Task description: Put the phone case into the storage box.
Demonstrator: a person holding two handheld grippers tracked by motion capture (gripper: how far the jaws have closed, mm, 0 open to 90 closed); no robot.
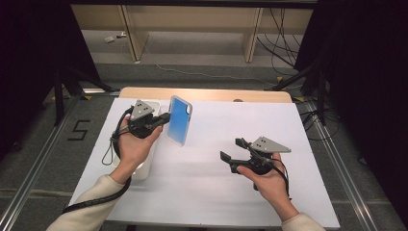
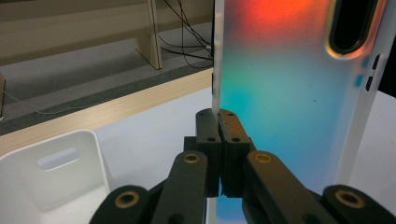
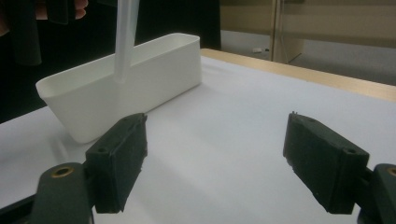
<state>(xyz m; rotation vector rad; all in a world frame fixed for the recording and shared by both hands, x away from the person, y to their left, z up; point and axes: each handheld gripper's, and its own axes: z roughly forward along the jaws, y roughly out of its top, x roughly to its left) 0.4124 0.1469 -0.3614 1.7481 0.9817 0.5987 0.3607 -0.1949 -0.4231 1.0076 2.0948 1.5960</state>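
The left tool [image 1: 166, 117] is closed on the edge of a flat, translucent phone case with a blue-tinted, iridescent back [image 1: 180, 120]. In the left gripper view the two black jaws meet on the thin side wall of the case [image 2: 289, 93], with no gap visible between the pads and the wall. The case is held upright, clear of the white-covered table [image 1: 211, 163], its long axis near vertical and its camera cut-out at the upper end. It hangs just beside the long white plastic bin [image 1: 144, 166] that stands near the table's left edge; in the right gripper view the lower end of the case [image 3: 125, 42] appears in front of the bin [image 3: 140, 88], and whether it is above the bin's opening cannot be told.

The right tool [image 1: 232, 150] is held low over the table's right half, well apart from the case. Its jaws stand wide open with nothing between them; the right gripper view shows bare table surface [image 3: 219, 140] in the gap
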